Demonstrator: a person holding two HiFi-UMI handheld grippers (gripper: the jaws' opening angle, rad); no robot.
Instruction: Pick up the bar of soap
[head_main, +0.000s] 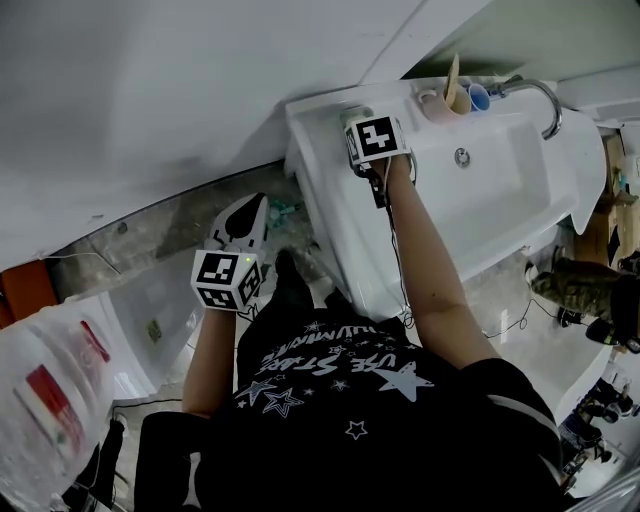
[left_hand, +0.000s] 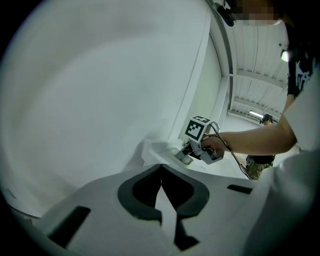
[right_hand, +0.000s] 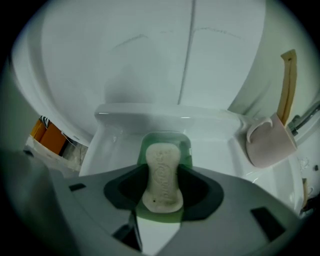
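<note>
The pale bar of soap (right_hand: 162, 175) lies lengthwise on a green soap dish (right_hand: 185, 149) at the back left corner of the white sink (head_main: 500, 190). My right gripper (right_hand: 162, 186) reaches down over that corner. Its dark pads sit against both long sides of the bar, so it is shut on the soap, which still rests in the dish. In the head view the right gripper (head_main: 360, 125) covers both dish and soap. My left gripper (head_main: 256, 208) hangs beside the sink, off to its left and lower down. It is shut and empty, its jaw tips meeting (left_hand: 161, 175).
A pink cup (right_hand: 270, 142) holding a tan stick stands on the sink ledge just right of the dish, with a blue cup (head_main: 480, 97) and a curved tap (head_main: 540, 100) farther right. A white wall rises right behind the ledge. Orange items (right_hand: 47, 137) lie on the floor at left.
</note>
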